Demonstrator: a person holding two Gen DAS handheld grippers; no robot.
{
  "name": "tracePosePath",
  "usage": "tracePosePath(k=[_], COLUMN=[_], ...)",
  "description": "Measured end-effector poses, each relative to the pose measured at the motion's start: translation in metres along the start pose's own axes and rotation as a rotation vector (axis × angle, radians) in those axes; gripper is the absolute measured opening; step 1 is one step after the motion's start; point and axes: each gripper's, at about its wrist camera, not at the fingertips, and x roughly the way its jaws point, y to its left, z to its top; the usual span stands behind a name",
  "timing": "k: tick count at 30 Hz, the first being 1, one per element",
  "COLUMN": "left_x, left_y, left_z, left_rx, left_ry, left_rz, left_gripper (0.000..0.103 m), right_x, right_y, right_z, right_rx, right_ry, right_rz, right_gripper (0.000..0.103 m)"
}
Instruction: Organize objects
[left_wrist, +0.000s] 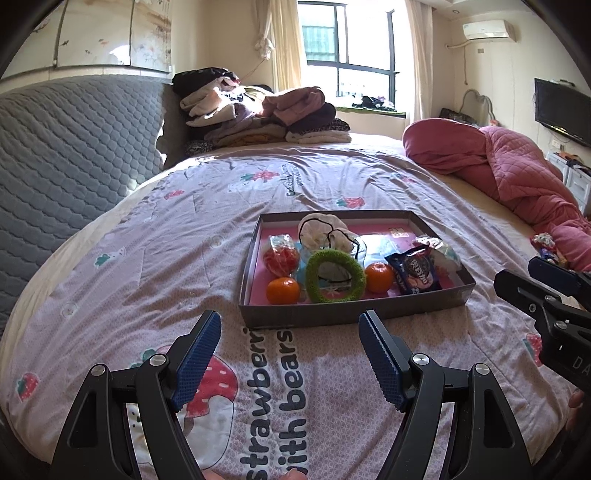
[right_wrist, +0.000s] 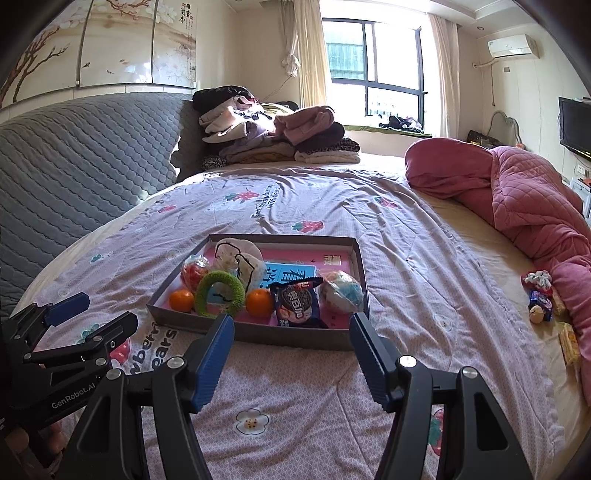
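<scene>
Objects for sorting sit mostly in a shallow cardboard tray (left_wrist: 354, 314) on the bed (left_wrist: 184, 258), just ahead of both our grippers. Nearest us, the left gripper (left_wrist: 290, 356) has its jaws standing wide apart with nothing between them, over the printed bedspread short of the tray's near wall. Our right gripper (right_wrist: 291, 356) is likewise parted and empty, its tips just short of the tray's near right corner.

To do this step well, we judge we should choose one item each and come in from above, since the tray wall blocks a low approach. Round things may roll, so we would close across their middle.

Inside the tray, closest to us, lie a left orange (left_wrist: 282, 290), a green fuzzy ring (left_wrist: 334, 275) propped up, a right orange (left_wrist: 379, 277) and a dark snack packet (left_wrist: 415, 273). The left orange lies ahead of our left gripper; the snack packet lies ahead of the right one. Behind them are a clear bag of red sweets (left_wrist: 281, 254), a white drawstring pouch (left_wrist: 325, 230) and a crinkly blue-white bag (right_wrist: 341, 291).

Farther right, well apart from the tray, a few loose small items (right_wrist: 541, 299) lie beside the pink quilt (right_wrist: 517, 192). Folded clothes (left_wrist: 258, 110) are piled at the far end.
</scene>
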Motion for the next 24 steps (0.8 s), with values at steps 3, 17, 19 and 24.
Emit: tracePosePath(k=[3,17,19,24], left_x=[0.004,0.017,0.019,0.024], left_y=[-0.001,-0.007,-0.009,-0.01], left_z=[-0.003,-0.019,-0.021,-0.025], left_rx=[0.001,0.016,0.019,0.021], left_ry=[0.004,0.021,0.02,0.023], left_rz=[0.0,0.014,0.009,0.011], left_gripper=[0.078,0.078,0.078,0.078], right_x=[0.004,0.02,0.022,0.026], right_y=[-0.001,-0.011,-0.012,-0.016], right_z=[-0.005,-0.026,-0.028,-0.034], right_rx=[0.004,0.027,0.036,0.047], right_ry=[0.01,0.041,0.043,0.05], right_rz=[-0.004,-0.007,-0.002,-0.002], right_gripper=[0.064,0.064,0.065,0.064])
